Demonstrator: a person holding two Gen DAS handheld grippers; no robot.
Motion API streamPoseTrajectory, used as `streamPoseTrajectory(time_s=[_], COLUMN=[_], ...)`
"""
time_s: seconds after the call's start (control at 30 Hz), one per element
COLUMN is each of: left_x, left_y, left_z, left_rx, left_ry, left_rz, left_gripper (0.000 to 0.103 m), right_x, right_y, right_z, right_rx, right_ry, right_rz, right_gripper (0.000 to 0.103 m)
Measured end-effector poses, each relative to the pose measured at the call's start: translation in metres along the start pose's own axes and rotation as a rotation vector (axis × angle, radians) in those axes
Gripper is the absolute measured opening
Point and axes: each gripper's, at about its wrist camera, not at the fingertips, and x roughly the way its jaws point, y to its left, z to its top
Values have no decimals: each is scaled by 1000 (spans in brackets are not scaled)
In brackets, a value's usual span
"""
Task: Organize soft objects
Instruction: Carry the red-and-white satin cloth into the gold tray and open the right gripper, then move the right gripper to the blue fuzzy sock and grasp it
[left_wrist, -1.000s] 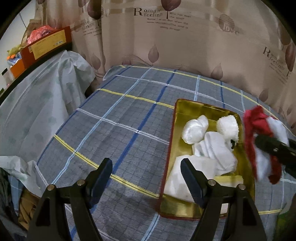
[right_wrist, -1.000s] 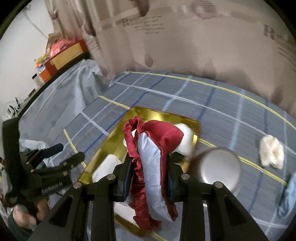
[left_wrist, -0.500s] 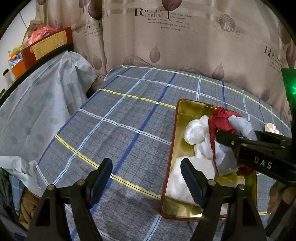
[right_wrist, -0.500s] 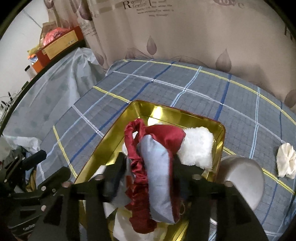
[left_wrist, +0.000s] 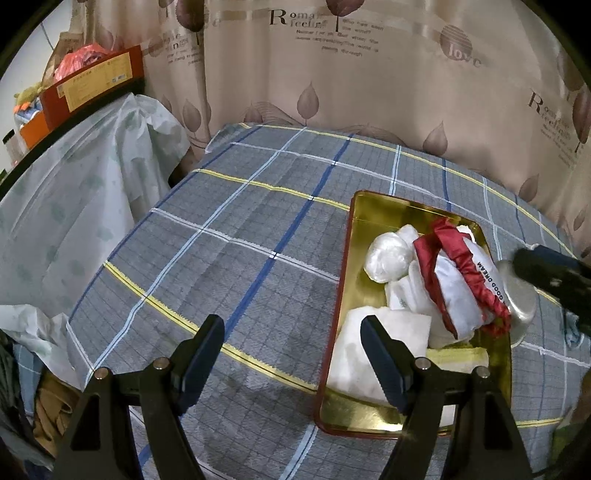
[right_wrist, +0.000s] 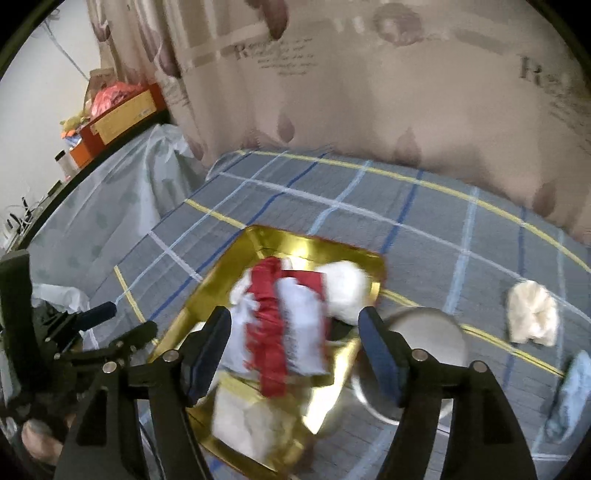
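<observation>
A gold tray (left_wrist: 373, 206) with a red rim lies on the plaid cloth and also shows in the right wrist view (right_wrist: 207, 295). In it lie several white soft bundles (left_wrist: 388, 254) and a red-and-white pouch (left_wrist: 461, 284), which is blurred in the right wrist view (right_wrist: 284, 325). My right gripper (right_wrist: 293, 349) is open and empty, just above and behind the pouch; it shows in the left wrist view (left_wrist: 546, 273). My left gripper (left_wrist: 291, 354) is open and empty, low over the cloth at the tray's near left corner.
A metal bowl (right_wrist: 421, 347) stands right beside the tray. A cream soft item (right_wrist: 532, 317) and a light blue one (right_wrist: 569, 398) lie on the cloth to the right. A curtain (left_wrist: 332, 74) hangs behind. A covered shelf (left_wrist: 74, 192) stands left.
My right gripper carried the red-and-white pouch over the tray, opened and let it go; the pouch now lies on the white bundles. The gripper has pulled back. My left gripper stayed still.
</observation>
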Motion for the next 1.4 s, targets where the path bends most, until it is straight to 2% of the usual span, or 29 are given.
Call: streamPoseTrajectory(time_s=[0.1,0.3,0.43,0.63,0.8,1.0,1.2,1.3,1.37,1.4], left_x=[-1,-1,-1,0,1,4,-4,-9,-13,-15], left_y=[0,-3,-6,-7,-9,-15,-27,-36,-45,-52], left_z=[-1,-3,-4,-5,-6,-9,-7,-3,1,3], left_rx=[-1,7,21,24,33,59,80,92,104,112], left_ry=[-2,-3,-5,-3,-6,6,13,10,6,2], left_rz=[9,17,27,27,40,66,56,32,17,9], left_gripper=[78,78,78,78,78,78,78,78,78,78], right_x=[-20,-55,-75,-83,-69,-50,-34,-34,-38,-40], right_y=[-23,-92,-151,-235,-281,-298,-298,-302,-304,-305], right_z=[-5,-22,-36,-61,-84,-94,-97,-101,-102,-103], right_rx=[19,90,215,378,493,534,490,485,492,493], right_ry=[-16,-13,4,90,187,234,277,277,266,262], right_rz=[-41,-182,-271,-400,-400,-393,-418,-425,-425,-423], right_gripper=[70,71,71,71,71,71,71,63,52,50])
